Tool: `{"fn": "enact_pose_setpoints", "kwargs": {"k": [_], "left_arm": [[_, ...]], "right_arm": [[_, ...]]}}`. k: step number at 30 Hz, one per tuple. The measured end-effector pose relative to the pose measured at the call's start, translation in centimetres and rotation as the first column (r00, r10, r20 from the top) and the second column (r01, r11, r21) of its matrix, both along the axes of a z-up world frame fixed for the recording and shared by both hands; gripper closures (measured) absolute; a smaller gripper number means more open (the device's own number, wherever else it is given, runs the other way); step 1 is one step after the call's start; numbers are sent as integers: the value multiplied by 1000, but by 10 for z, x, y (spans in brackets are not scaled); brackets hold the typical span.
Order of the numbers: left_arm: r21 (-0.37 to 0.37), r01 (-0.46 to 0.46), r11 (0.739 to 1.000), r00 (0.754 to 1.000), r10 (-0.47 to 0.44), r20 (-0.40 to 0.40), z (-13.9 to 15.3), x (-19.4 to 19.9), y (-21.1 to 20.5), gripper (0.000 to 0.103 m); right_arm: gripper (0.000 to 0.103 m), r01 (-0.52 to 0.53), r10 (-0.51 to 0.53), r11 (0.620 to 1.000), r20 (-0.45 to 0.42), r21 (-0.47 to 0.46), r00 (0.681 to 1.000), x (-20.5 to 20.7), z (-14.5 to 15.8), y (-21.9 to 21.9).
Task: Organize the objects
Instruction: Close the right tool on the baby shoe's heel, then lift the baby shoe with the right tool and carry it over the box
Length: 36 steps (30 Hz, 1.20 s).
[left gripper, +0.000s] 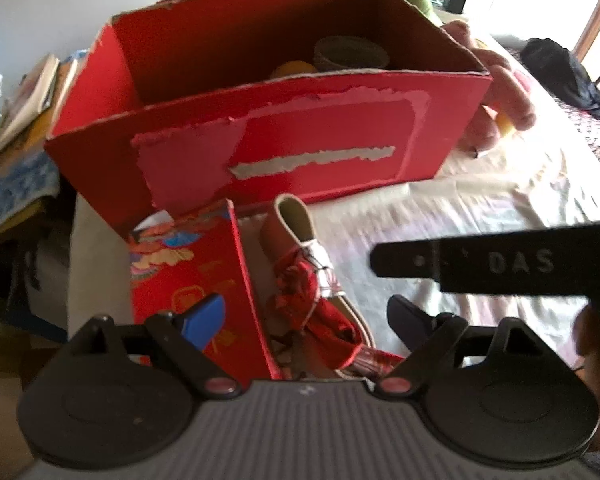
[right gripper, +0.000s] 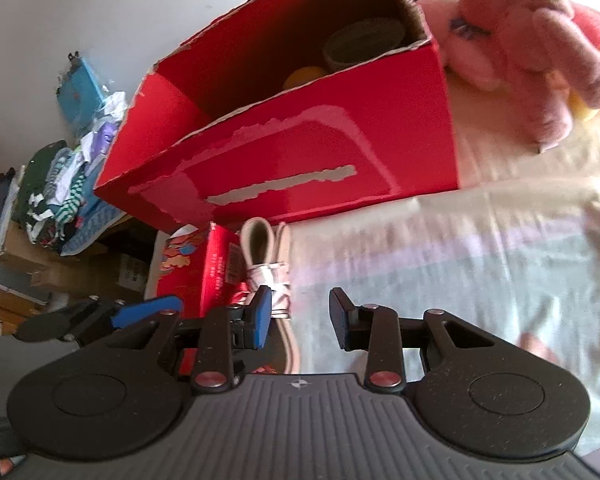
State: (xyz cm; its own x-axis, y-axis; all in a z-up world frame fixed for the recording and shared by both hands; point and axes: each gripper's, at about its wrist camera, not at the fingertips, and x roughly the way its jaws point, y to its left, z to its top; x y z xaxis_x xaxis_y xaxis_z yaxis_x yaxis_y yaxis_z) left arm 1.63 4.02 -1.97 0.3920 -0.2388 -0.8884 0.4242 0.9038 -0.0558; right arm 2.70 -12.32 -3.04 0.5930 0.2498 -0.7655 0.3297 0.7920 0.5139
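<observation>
The shoe [left gripper: 316,280] lies on the bed at six o'clock from the red box [left gripper: 268,136]. Both grippers' jaws gape empty; its loose red ribbon [left gripper: 324,312] could snag during lifting.

The right gripper [right gripper: 298,316] hangs over the bed [right gripper: 460,260] with its fingers [right gripper: 262,316] spread and nothing between them. Ahead stands a torn red cardboard box [right gripper: 300,160], open on top, with a round container [right gripper: 364,42] and an orange ball [right gripper: 302,76] inside. A pink plush toy [right gripper: 520,48] lies beside its right end. Just before the box lie a small red carton [right gripper: 220,268] and a white shoe [right gripper: 266,256], side by side.
</observation>
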Motion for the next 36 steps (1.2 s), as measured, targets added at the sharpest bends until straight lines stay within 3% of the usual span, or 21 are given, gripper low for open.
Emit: {"fn": "enact_pose_setpoints", "kwargs": {"k": [10,20,26,31,36], "left_arm": [[-95,15,995,1000,-16,-12,0,0,14,17],[-102,31,994,1000,-32,-1,0,-2,16,21],[-111,45,993,999,-44,13,3,0,15,24],[-108,62,992,998,-61,18,3,1,12,28],[-88,88,992,996,-86,34,4,-1,6,31]], "right_arm": [[66,-66,66,998,-23,16,998,20,-17,13],[62,-98,97,993,10,64,995,30,-21,15],[62,-116,117,987,1,115,993,34,-24,13],[60,-133,137,987,-40,95,990,40,-36,17],[71,-130,137,982,-41,133,990,37,-37,12]]}}
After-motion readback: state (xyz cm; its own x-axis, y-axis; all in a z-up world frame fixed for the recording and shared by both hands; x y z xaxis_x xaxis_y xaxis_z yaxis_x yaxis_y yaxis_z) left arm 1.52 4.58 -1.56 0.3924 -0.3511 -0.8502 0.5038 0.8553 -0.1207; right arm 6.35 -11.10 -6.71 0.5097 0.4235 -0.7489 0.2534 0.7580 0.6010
